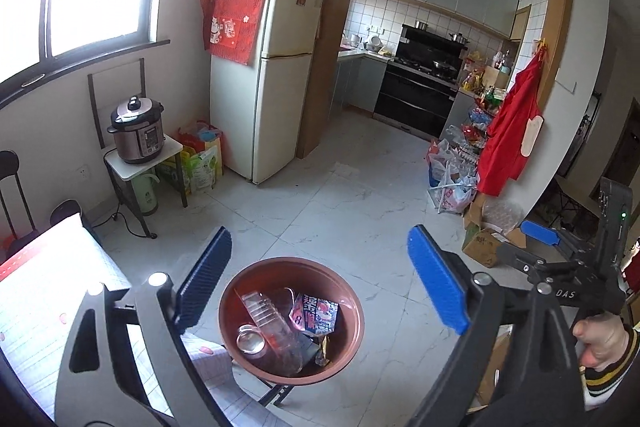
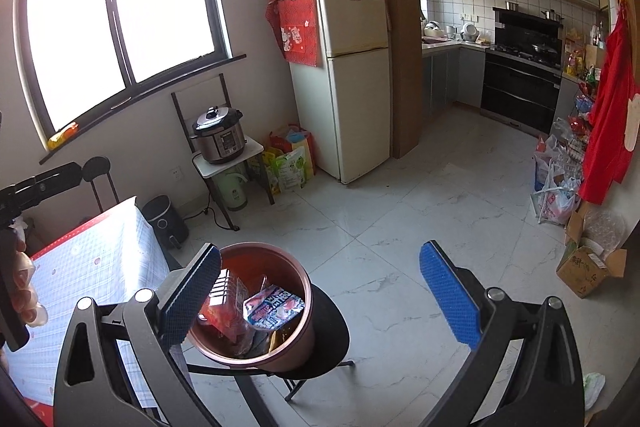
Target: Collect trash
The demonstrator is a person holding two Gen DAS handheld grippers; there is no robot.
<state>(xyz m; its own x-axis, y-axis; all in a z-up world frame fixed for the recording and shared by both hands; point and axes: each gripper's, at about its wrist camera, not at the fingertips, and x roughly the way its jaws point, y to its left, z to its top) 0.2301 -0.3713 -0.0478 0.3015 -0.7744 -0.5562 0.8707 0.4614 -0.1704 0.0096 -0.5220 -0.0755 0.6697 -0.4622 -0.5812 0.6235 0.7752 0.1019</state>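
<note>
both my grippers, left [image 1: 320, 275] and right [image 2: 320, 291], hang wide open and empty above the bin [image 1: 240, 291], where the bottle [image 1: 272, 327] and wrapper [image 1: 316, 315] lie. my worry: bumping the bin off its stool [image 2: 332, 327].

**Daylit interior, fisheye views**

Daylight enters through the window [image 2: 120, 19], whose panes are blown out to white. The pale floor [image 2: 400, 227] shows soft sheen and faint shadows. Both views are sharp at centre, bow straight lines strongly, and darken to black vignetted corners.
</note>
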